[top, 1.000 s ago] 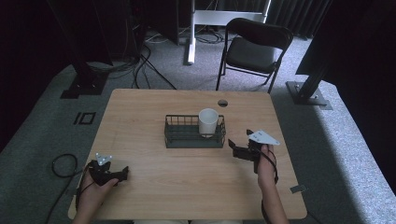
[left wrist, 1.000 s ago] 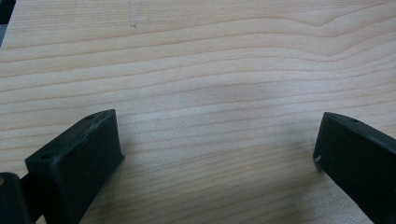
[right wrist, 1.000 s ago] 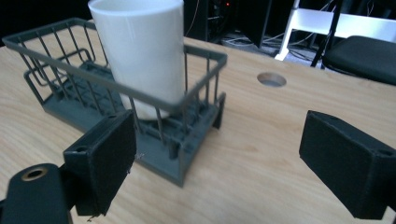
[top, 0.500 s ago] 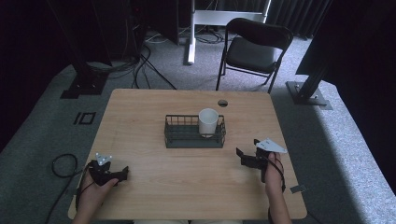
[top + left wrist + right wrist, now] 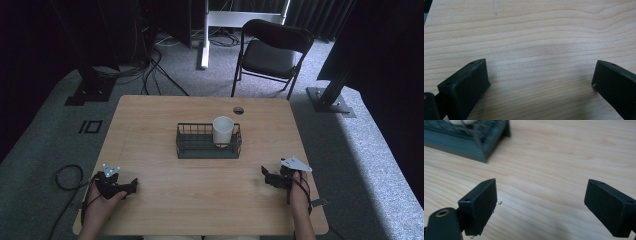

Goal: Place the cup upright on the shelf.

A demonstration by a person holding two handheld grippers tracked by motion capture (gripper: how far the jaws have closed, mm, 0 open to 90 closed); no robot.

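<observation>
- Resting on the table (image 5: 200, 200) near its front left corner, left hand-held gripper (image 5: 131, 186) has jaws wide, holding nothing.
- White cup (image 5: 223, 130) stands upright in the right end of the wire basket (image 5: 186, 145), mid-table, well apart from both grippers.
- Right hand-held gripper (image 5: 265, 176) sits low at front right, jaws wide, empty, aimed toward the basket.
- Step looks like a rest pose; next move likely calls for a reach to the cup.

My left gripper (image 5: 131, 186) and my right gripper (image 5: 265, 175) are both black, and each carries a pale grey three-cornered plate. Beneath them the table (image 5: 200, 205) is light wood with fine brown grain lines running across it. The wire basket (image 5: 186, 145) at its middle is dark grey-green, and the cup (image 5: 223, 130) standing inside it is plain white. The folding chair (image 5: 270, 52) beyond is black.
</observation>
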